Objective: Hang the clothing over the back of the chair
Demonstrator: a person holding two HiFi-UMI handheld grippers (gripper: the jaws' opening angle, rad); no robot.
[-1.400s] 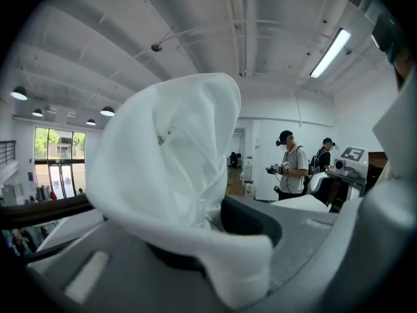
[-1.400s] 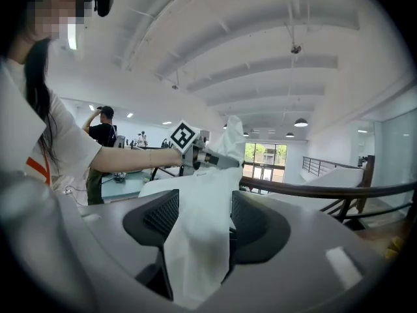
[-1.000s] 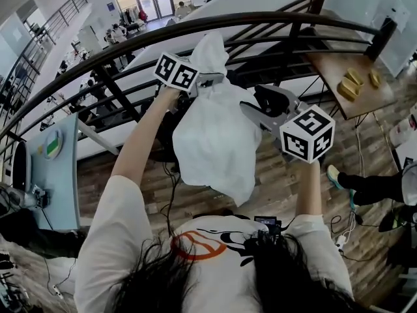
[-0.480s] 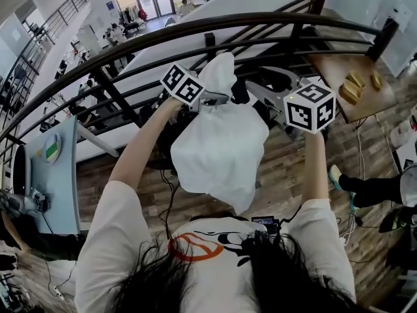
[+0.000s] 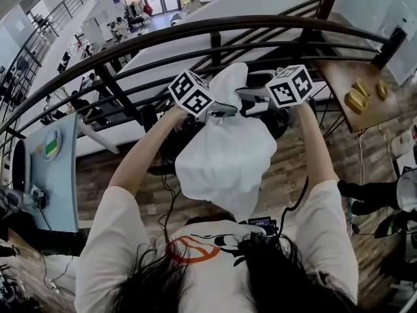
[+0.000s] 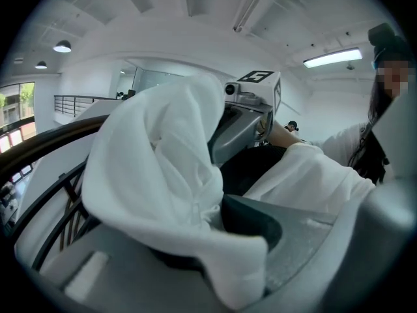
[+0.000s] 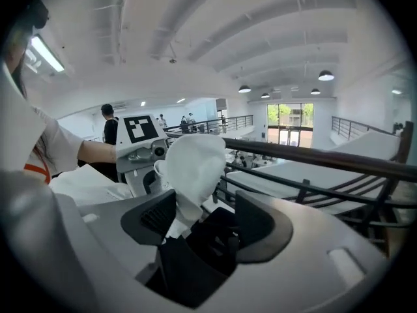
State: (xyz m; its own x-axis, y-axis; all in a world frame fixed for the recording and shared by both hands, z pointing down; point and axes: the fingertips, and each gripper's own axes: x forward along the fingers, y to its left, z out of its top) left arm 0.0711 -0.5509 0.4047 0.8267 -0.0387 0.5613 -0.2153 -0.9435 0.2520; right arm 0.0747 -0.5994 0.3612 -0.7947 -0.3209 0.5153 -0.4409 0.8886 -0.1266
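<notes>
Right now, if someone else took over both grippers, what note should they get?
Left gripper: shut on the top of the white garment, carrying it.
Right gripper: open, and its jaws have just been opening. A bunch of the garment stands between them, unclamped.
The garment hangs in front of the person, near the dark railing. What looks like the dark chair back sits beneath it, mostly hidden.
Done: garment lifted.
Left: drape it over the chair back, then release the left gripper.

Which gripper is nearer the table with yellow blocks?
Right. The right gripper, jaws just opening around the white clothing, lies toward the table; the left gripper clamps the clothing farther off.
</notes>
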